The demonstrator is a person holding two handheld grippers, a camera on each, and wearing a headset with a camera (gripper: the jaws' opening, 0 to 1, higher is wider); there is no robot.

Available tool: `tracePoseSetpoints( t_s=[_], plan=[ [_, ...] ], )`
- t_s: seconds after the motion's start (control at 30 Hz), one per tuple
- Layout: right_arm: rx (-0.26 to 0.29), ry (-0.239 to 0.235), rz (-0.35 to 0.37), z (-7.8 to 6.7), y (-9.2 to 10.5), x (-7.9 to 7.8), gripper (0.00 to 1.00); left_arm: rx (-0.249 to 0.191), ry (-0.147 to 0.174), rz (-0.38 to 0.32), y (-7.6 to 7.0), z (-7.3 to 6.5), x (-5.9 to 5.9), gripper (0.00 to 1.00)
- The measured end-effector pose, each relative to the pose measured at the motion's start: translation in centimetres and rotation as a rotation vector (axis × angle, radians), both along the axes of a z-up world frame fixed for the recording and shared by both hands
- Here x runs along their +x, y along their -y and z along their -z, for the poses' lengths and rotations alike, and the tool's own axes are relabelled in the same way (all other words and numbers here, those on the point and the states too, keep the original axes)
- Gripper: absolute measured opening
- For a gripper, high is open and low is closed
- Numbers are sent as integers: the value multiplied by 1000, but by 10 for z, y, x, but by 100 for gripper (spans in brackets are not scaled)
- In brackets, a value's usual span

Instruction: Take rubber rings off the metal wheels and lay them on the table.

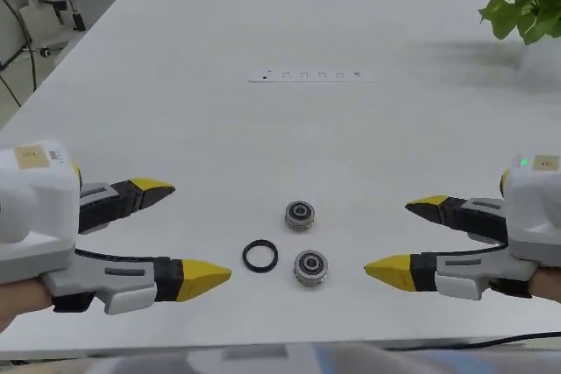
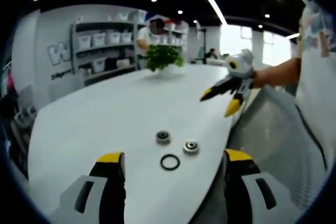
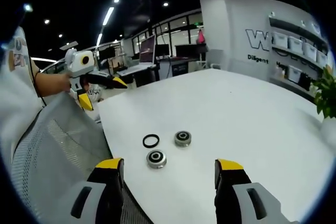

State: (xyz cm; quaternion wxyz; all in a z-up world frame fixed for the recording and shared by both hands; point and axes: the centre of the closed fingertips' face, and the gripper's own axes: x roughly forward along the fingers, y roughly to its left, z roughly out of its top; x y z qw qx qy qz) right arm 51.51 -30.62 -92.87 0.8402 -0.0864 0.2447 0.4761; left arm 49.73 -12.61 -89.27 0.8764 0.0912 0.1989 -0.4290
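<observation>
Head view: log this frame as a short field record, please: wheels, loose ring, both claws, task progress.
wheels: two metal ones, far wheel and near wheel, lying flat and apart on the table
loose ring: one black rubber ring flat on the table, beside the near wheel on the left claw's side, not touching it
left claw: open, empty, clear of the parts
right claw: open, empty, clear of the parts
progress: one ring off; far wheel's rim looks darker, so it may still carry its ring
</observation>
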Motion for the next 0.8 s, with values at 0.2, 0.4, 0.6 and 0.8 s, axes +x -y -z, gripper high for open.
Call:
tracePoseSetpoints(
  t_s=[0.2,0.4,0.6,0.8],
  plan=[
    [6,-2,19,1,4,-2,71,7,-8,-10,-3,3,-2,77],
    [14,-5,32,2,6,-3,71,7,-5,-21,-6,2,-2,77],
    [10,1,35,2,7,-4,72,7,-5,-28,-7,2,-3,77],
    [2,13,36,1,8,-3,72,9,-2,-32,-8,3,-4,77]
  ],
)
